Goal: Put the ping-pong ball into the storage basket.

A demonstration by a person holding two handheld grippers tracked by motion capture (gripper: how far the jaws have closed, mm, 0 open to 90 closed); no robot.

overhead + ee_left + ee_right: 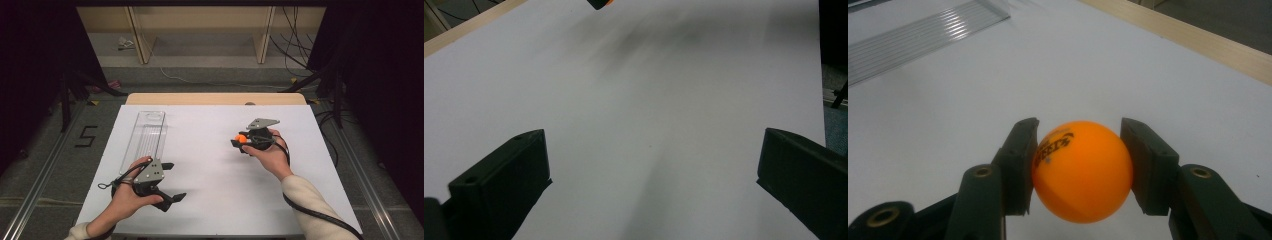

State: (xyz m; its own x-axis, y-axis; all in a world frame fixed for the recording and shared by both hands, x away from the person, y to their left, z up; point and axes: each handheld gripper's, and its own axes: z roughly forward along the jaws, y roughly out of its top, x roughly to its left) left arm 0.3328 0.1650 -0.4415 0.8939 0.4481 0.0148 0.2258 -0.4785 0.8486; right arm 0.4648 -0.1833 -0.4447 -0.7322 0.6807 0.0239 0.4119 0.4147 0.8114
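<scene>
Right tongs gripping one orange ball

Ball: orange, black printed lettering. Grippers: black jaws, grey plates on top; left gripper, right gripper. Table: white surface, pale wood far edge. Tray: clear, ribbed with fine lines. Sleeve: cream. Floor: grey, black "5" mark.
</scene>
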